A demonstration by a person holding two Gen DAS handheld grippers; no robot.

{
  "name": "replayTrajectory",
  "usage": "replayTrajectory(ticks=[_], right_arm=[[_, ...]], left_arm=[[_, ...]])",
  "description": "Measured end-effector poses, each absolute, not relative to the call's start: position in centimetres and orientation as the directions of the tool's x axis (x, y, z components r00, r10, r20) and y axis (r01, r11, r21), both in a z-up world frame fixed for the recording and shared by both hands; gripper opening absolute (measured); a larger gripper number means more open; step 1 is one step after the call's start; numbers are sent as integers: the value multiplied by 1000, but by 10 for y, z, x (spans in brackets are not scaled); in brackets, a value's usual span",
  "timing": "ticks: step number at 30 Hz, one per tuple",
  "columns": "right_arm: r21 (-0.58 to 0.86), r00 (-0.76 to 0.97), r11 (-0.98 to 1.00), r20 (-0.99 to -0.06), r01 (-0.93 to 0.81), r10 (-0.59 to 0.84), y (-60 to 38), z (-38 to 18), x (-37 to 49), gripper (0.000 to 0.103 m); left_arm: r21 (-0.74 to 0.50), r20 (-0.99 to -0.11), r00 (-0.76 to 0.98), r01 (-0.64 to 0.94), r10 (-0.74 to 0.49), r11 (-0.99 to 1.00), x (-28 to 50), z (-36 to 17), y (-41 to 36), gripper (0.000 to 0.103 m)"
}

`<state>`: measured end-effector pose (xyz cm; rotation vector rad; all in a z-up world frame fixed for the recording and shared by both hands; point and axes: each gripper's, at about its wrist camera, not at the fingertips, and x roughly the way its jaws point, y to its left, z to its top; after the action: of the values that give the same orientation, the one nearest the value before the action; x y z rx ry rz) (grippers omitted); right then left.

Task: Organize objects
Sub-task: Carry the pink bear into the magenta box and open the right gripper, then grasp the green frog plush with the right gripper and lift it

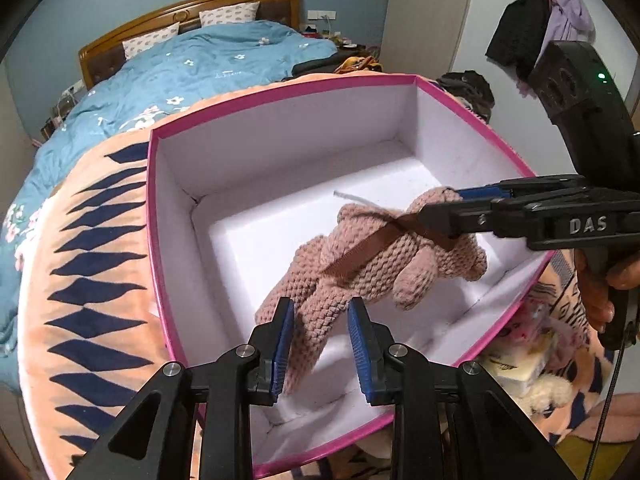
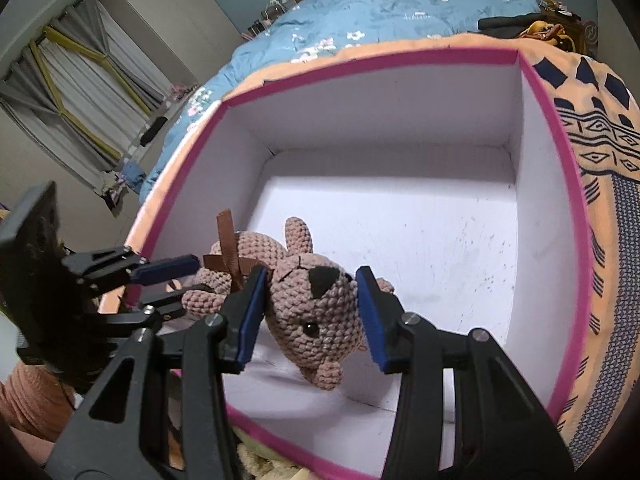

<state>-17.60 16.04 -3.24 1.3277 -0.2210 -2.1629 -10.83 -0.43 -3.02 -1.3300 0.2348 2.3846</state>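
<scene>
Both grippers clamped on one crocheted toy bear: left gripper jaws pinching a leg, right gripper jaws pressed on the head. Held low inside the open pink-rimmed box, just above its white floor. Judged soft, light, squashy, no risk of slipping; best held by head or limbs, not the brown ribbon. Beyond, an orange patterned blanket and bed.
</scene>
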Motion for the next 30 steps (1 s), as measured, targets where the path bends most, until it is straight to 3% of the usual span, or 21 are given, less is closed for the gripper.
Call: replayTrajectory(ticks=[9,11,17,26,30], right_arm=[[333,-288,-852,-838,405,-464,143,-56,-176,51],[314,-306,-857,-838,409,-453,145,-52,-174,55],[317,-373,-857,-799,406,-472,160,-27,-159,60],[365,-426,-802,-702,472,-571,188,15,-94,60],[380,-381,-780,-712,498,-590,181,7,-68,60]], left_arm=[[-50,-827,-509,-358,240,-932,-102,-22,-16,36],[-71,-805,-536,-339,254,-938,-95,-16,-24,48],[-157,-743,-585,-322,326,-934,-73,4,-38,59],[-234,-729,-532,-398,431,-887,-36,0,-28,62],[-245,-757,-489,-401,433,-882,-25,-19,-20,62]])
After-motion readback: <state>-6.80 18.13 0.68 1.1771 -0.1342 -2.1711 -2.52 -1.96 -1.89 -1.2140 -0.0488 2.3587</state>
